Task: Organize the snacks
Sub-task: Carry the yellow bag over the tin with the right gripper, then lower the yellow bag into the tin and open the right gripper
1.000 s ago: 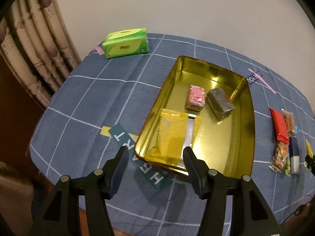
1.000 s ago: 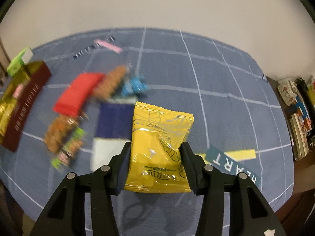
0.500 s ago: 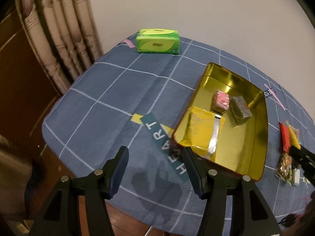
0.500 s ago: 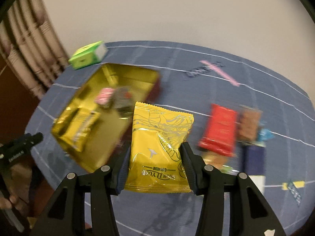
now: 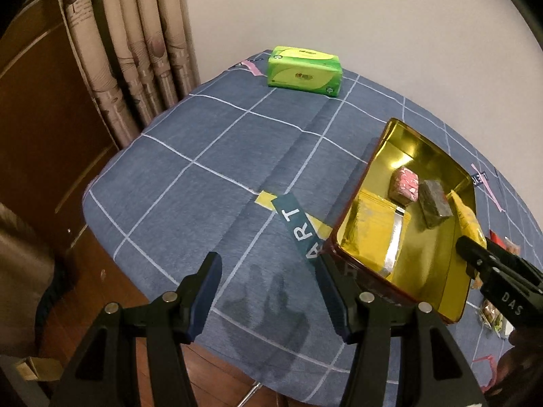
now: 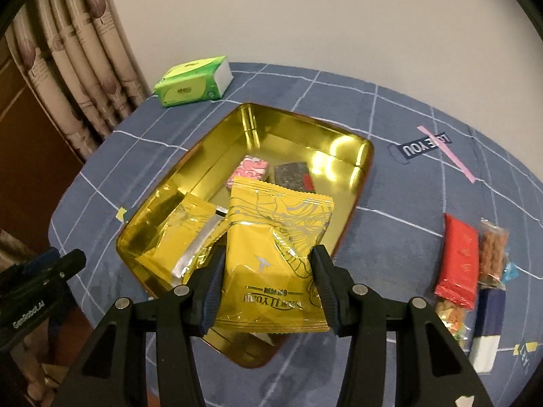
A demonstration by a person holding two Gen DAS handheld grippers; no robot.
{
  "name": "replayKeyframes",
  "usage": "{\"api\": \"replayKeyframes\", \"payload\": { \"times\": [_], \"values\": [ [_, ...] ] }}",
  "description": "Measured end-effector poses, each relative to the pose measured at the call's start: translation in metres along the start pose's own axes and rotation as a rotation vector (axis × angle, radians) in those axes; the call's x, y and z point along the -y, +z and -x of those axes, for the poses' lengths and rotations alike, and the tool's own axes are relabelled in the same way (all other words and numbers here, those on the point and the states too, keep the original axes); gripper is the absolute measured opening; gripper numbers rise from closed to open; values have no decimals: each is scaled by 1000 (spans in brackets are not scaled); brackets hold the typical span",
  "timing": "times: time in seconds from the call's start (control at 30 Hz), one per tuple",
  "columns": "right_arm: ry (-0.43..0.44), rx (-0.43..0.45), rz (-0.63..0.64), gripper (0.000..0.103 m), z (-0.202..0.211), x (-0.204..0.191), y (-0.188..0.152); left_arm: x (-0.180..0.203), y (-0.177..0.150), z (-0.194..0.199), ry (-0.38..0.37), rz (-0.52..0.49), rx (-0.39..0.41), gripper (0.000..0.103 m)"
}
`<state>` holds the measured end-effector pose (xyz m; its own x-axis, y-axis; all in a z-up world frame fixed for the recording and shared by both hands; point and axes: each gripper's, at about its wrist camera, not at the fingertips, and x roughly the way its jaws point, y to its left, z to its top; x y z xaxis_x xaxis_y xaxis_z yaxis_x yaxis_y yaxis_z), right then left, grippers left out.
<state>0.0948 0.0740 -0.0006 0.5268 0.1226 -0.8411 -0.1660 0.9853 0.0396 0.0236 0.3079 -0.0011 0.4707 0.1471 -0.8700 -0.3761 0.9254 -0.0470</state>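
Observation:
My right gripper (image 6: 268, 288) is shut on a yellow snack packet (image 6: 275, 257) and holds it above the near part of the gold tin (image 6: 359, 183). In the tin lie another yellow packet (image 6: 180, 237), a pink snack (image 6: 253, 168) and a grey snack (image 6: 292, 173). In the left wrist view the tin (image 5: 380, 156) sits at the right, with the right gripper (image 5: 471, 251) and its yellow packet (image 5: 466, 217) over its right rim. My left gripper (image 5: 268, 291) is open and empty, above the tablecloth left of the tin.
A green tissue pack (image 6: 190, 83) lies at the table's far left; it also shows in the left wrist view (image 5: 303, 71). Right of the tin lie a red packet (image 6: 458, 261), a nut bar (image 6: 492, 251) and a navy-and-white packet (image 6: 488, 329). Curtains (image 5: 135, 44) hang left of the table.
My right gripper has carried the yellow packet left, from above the loose snacks to above the tin. My left gripper has drawn back and left, away from the tin.

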Motion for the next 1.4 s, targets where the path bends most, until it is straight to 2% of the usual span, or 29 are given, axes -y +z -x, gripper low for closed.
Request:
{"api": "replayKeyframes", "payload": {
  "times": [0.13,0.83,1.03,1.13,1.3,1.4],
  "values": [
    [-12,19,13,46,-4,-8,5,-3,1,-1,-7,16,-2,59],
    [21,-60,17,46,-35,-24,-2,-4,0,-1,-8,21,-6,59],
    [27,-72,31,51,-39,-26,-6,-3,0,-2,-6,16,-10,59],
    [33,-63,30,59,-36,-25,-7,-2,0,-2,-6,12,-10,59],
    [81,-43,9,59,-18,-13,-10,-2,-1,-2,-3,9,-7,59],
    [74,-22,12,60,-2,2,-15,-1,-2,-2,0,2,-7,59]
  ]
}}
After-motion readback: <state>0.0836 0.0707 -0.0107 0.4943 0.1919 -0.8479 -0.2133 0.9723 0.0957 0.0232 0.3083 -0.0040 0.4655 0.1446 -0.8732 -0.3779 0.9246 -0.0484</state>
